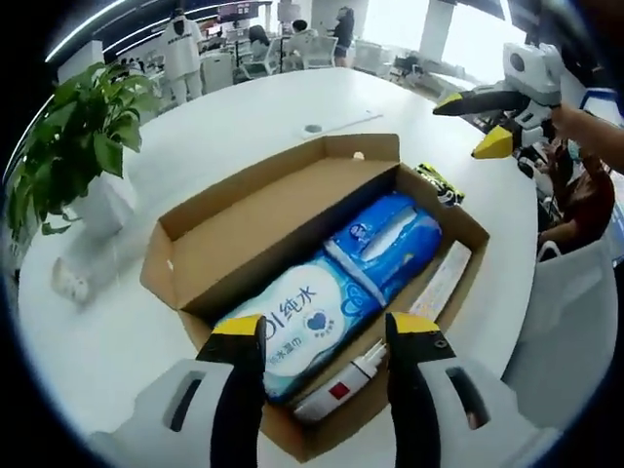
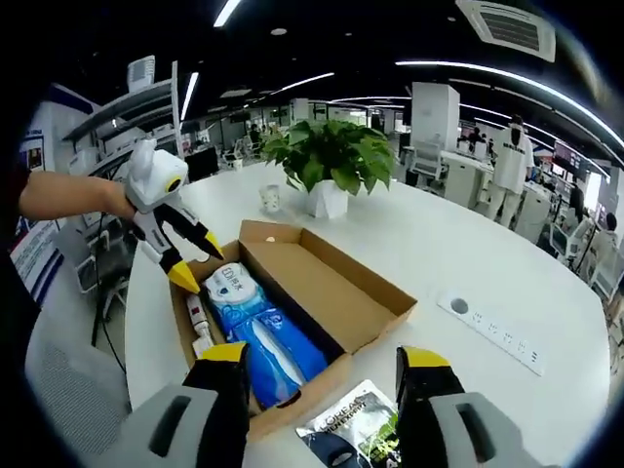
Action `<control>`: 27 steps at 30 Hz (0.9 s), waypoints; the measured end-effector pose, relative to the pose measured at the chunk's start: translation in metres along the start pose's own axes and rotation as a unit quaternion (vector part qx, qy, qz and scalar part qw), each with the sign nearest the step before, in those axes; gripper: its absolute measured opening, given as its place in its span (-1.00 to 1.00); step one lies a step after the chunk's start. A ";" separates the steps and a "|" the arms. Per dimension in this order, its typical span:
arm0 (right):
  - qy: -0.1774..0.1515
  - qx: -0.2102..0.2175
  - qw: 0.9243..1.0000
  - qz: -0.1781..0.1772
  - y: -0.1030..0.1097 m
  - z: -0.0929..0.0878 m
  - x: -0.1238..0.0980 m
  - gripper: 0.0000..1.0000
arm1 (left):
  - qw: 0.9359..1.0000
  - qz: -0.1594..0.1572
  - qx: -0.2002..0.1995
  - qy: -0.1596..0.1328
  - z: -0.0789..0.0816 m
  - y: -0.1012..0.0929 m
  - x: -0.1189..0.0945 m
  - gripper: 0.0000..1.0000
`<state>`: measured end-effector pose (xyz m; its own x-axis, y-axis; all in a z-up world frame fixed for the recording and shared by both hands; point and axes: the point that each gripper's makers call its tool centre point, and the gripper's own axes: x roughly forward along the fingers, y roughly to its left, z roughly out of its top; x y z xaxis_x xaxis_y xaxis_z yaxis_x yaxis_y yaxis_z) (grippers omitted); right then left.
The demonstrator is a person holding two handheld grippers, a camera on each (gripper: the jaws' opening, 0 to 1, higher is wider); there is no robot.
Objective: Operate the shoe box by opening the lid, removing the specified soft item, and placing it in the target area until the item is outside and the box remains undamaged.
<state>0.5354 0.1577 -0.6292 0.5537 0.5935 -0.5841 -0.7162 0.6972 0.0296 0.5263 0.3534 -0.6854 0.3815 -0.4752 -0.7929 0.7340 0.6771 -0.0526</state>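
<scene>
Two packs: a big blue-and-white soft wet-wipe pack [image 1: 310, 317] and a second blue soft pack [image 1: 388, 237] lie end to end inside the box, against its far wall in the left gripper view.
Box: brown cardboard shoe box [image 1: 185, 255], lid folded fully back and lying flat on the table beside the open tray.
Also in the box: a small white tube with a red label [image 1: 341, 385] and a flat pale carton [image 1: 444, 278], tucked along the side just beside the packs.
Left gripper: yellow-tipped black jaws [image 1: 327, 336] spread apart, gripping nothing, poised over the near end of the wet-wipe pack; in the right gripper view it hangs above the box's far corner [image 2: 192, 255].
Right gripper: jaws [image 2: 320, 366] parted and bare, low at the box's near end; in the left gripper view it floats well above the table [image 1: 478, 122], beyond the box.
Outside the box: a dark glossy snack pouch [image 2: 353, 429] on the table, just beside the box's near wall.
Table: wide white round tabletop [image 2: 468, 253] with a white socket strip [image 2: 487, 327].
Plant: leafy green plant in a white pot [image 2: 330, 161], well apart from the box.
Background: open office, people standing at desks.
</scene>
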 end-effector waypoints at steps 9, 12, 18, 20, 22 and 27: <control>0.004 -0.028 0.999 0.034 0.028 0.016 0.019 0.21 | 0.998 -0.017 0.058 0.006 0.000 0.005 -0.002 0.01; 0.007 -0.041 0.998 0.044 0.038 0.019 0.026 0.22 | 0.996 -0.023 0.086 0.016 -0.003 0.008 -0.003 0.02; 0.011 -0.063 0.996 0.062 0.056 0.024 0.042 0.24 | 0.991 -0.034 0.126 0.021 -0.005 0.012 -0.002 0.05; 0.011 -0.068 0.995 0.067 0.061 0.026 0.048 0.24 | 0.990 -0.044 0.136 0.017 -0.005 0.011 -0.001 0.06; 0.012 -0.075 0.995 0.071 0.065 0.027 0.053 0.24 | 0.988 -0.047 0.145 0.017 -0.005 0.012 0.000 0.07; 0.015 -0.087 0.993 0.077 0.072 0.027 0.066 0.25 | 0.981 -0.059 0.184 0.023 -0.006 0.016 0.005 0.09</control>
<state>0.5316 0.2583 -0.6440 0.4209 0.6743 -0.6068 -0.8553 0.5178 -0.0179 0.5365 0.3655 -0.6936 0.2628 -0.5060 -0.8215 0.9279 0.3659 0.0715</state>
